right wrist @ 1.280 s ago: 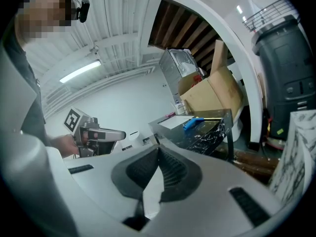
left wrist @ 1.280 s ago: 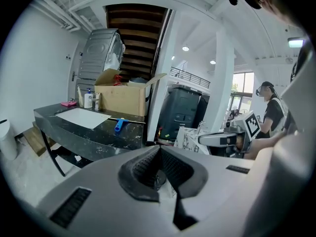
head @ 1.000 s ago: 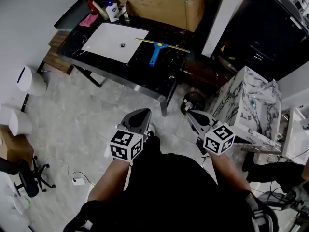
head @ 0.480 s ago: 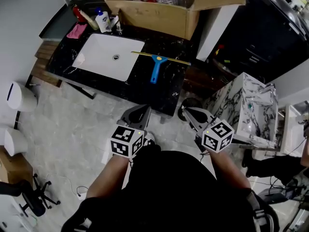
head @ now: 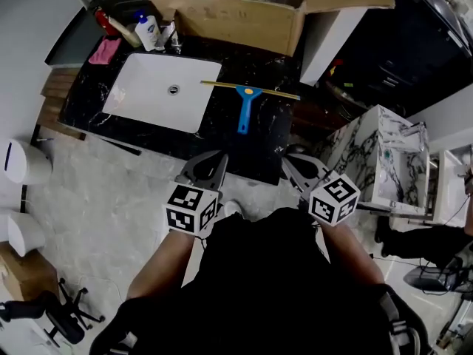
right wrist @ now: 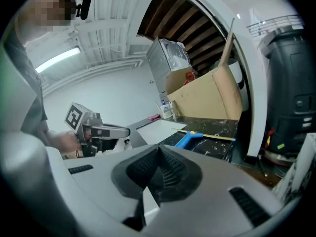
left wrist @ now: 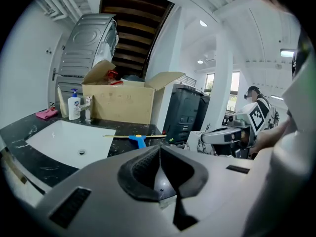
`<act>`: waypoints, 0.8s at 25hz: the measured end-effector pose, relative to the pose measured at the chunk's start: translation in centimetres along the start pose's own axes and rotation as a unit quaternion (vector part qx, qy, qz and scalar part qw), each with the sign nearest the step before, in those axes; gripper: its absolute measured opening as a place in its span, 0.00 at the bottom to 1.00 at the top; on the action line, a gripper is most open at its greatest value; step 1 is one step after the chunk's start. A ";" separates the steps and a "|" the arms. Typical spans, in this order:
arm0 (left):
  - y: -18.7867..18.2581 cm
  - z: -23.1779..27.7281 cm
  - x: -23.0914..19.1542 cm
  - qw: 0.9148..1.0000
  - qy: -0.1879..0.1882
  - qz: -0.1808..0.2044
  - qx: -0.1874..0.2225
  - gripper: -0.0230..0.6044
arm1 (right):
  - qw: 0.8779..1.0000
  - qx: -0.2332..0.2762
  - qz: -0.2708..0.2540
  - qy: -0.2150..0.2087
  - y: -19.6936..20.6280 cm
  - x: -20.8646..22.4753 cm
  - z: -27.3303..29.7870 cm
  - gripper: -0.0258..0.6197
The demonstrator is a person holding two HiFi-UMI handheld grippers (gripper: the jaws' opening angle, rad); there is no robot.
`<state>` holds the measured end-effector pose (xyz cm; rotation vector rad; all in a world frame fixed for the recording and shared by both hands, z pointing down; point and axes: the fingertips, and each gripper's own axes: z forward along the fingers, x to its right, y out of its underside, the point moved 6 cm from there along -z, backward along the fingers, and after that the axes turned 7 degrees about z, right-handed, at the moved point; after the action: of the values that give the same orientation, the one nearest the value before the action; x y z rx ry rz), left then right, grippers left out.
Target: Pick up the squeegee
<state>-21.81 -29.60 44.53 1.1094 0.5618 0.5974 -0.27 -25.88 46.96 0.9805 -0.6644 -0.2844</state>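
**Head view:** A squeegee (head: 244,113), a T of blue plastic handle and thin yellow blade, lies flat on a glossy black, white-veined worktop (head: 225,135). It sits at 3 o'clock of a white rectangular sink (head: 148,95) and at 6 o'clock of an open brown cardboard box (head: 244,21). The grey left tongs (head: 214,161) and right tongs (head: 294,167), each carrying a checker-marked cube, hang by the worktop's near edge, at 6 o'clock of the squeegee and well apart from it.

**Left gripper view:** The left tongs' ribbed black pads (left wrist: 142,166) are pressed together with nothing between them. The squeegee rests on the worktop at 12 o'clock beyond the tips, with the right tongs at 3 o'clock.

**Right gripper view:** The right tongs are likewise closed and empty, their ribbed pads meeting. The squeegee's blue handle lies at 1 o'clock on the speckled worktop.
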 end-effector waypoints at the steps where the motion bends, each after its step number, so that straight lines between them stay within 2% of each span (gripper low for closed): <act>1: 0.3 0.2 -0.4 1.000 0.000 -0.003 -0.005 0.07 | 1.000 -0.001 0.001 0.003 -0.1 0.0 0.2 0.05; 6: 0.7 1.9 -0.7 1.000 0.010 -0.006 -0.020 0.07 | 1.000 0.004 0.008 0.013 -0.5 1.2 0.1 0.05; 10: -0.2 3.8 -1.0 1.000 0.002 0.001 -0.021 0.07 | 1.000 0.001 0.010 0.008 -1.4 2.8 0.6 0.05; 20: -0.6 8.3 -1.2 0.995 -0.090 -0.009 -0.040 0.07 | 0.998 -0.008 -0.008 -0.057 -4.0 7.0 1.1 0.05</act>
<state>-16.91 -36.06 46.93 1.0685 0.3874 0.4942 4.71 -32.35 46.75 0.9596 -0.7580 -0.3612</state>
